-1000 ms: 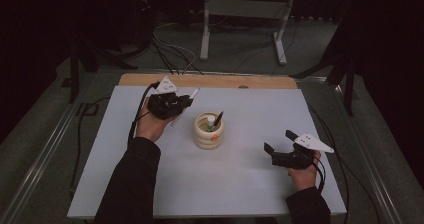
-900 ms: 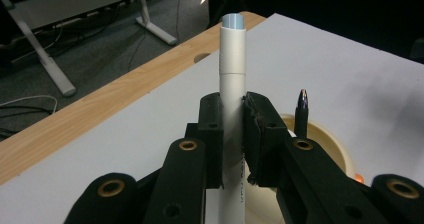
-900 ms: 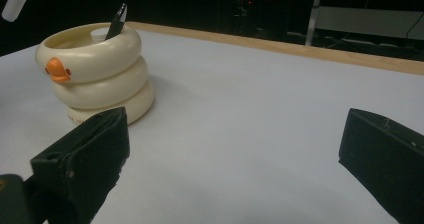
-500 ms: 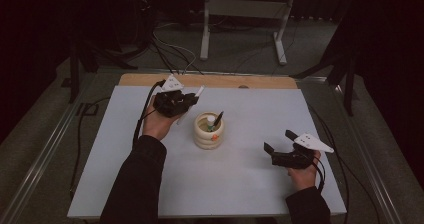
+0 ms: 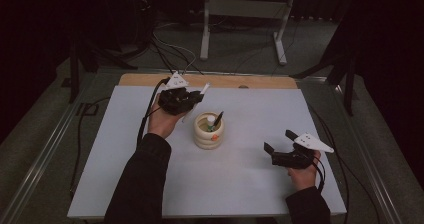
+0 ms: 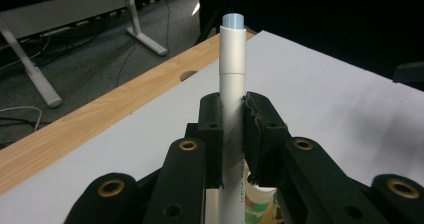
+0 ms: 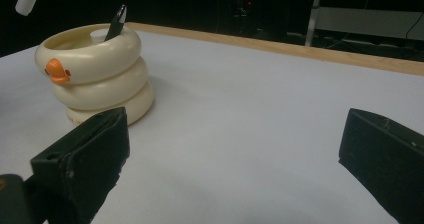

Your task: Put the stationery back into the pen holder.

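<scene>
High view: the left gripper (image 5: 192, 98) is held above the table (image 5: 250, 179), up and left of the cream holder (image 5: 209, 130), with a white marker (image 5: 196, 99) clamped between its jaws. The holder stands near the middle of the table; a dark pen (image 5: 218, 119) and a white-capped item are seen inside it — the latter too small to identify with confidence. The right gripper (image 5: 281, 141) is held low over the table, well apart from the holder, jaws spread with nothing between them.

Left gripper view: the marker (image 6: 232, 84) is gripped at mid-length by the closed jaws, its pale blue end pointing away.

Right gripper view: the jaws stand wide apart — bare table between them. The holder (image 7: 95, 74), bearing an orange beak, is seen upright beyond the left jaw.
</scene>
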The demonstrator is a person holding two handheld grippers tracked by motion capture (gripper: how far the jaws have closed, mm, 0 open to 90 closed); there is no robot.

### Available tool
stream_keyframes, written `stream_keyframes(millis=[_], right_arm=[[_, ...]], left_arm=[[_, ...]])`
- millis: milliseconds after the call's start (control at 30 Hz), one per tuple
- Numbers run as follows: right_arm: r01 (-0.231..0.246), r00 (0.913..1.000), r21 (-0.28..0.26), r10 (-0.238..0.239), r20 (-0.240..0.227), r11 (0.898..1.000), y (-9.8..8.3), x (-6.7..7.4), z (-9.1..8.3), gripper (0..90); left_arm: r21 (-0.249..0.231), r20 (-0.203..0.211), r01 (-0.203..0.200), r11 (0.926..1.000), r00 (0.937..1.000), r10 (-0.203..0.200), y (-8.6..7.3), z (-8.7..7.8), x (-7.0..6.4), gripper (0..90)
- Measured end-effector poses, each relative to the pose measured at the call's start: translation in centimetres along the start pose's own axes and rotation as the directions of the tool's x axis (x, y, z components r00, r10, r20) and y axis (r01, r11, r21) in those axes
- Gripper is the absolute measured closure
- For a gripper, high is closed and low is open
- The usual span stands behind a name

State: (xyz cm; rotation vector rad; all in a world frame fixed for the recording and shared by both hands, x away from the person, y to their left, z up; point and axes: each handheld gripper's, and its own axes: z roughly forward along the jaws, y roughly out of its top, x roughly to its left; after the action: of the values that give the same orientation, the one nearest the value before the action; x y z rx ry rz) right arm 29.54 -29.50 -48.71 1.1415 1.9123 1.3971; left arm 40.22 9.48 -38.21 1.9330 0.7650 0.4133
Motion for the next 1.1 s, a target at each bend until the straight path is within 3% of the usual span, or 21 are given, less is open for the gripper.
stream_keyframes(millis=[1100], right_arm=[[-0.003,1.0000,0.001,0.003,0.006,1.000,0.0,-0.1,0.0,0.0]], left_arm=[[-0.032,0.009,0.005,0.9995,0.9999,-0.005,0.5,1.8,-1.4,79.6]])
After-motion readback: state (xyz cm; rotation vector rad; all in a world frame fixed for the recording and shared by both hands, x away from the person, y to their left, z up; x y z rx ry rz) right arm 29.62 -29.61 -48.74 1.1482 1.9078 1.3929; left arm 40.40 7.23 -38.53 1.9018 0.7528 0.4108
